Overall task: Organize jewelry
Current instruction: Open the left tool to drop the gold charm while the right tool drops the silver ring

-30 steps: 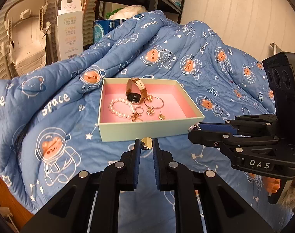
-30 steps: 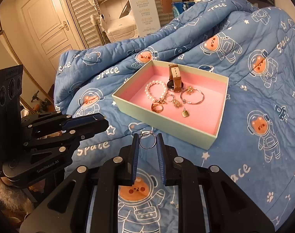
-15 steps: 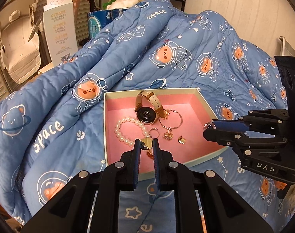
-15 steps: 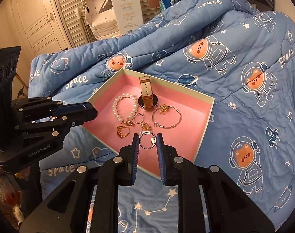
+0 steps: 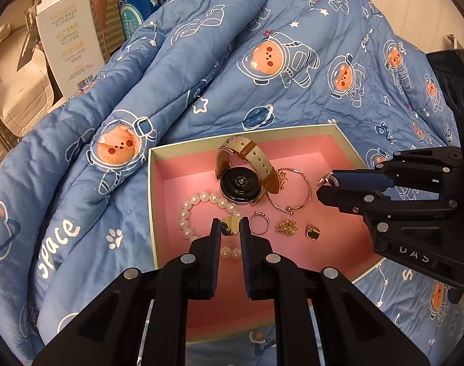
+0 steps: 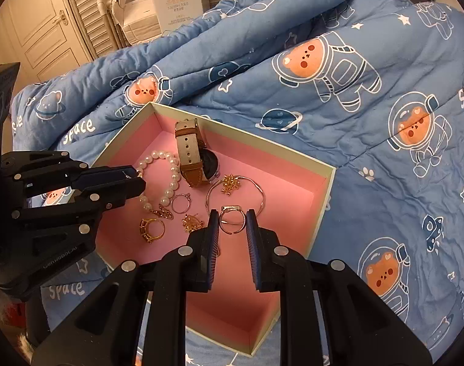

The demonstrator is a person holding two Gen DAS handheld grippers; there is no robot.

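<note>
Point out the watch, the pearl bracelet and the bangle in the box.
watch (image 5: 240,183), left wrist view, on the dark round case back.
pearl bracelet (image 5: 187,206), left wrist view, on a bead along its left curve.
bangle (image 6: 261,194), right wrist view, on the thin wire at its right side.

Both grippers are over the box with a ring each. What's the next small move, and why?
Probably lower the right gripper slightly and open it. Its ring hangs over bare pink floor of the box, beside the bangle. The left gripper holds its gold ring above the pearl bracelet, so it should shift first.
</note>
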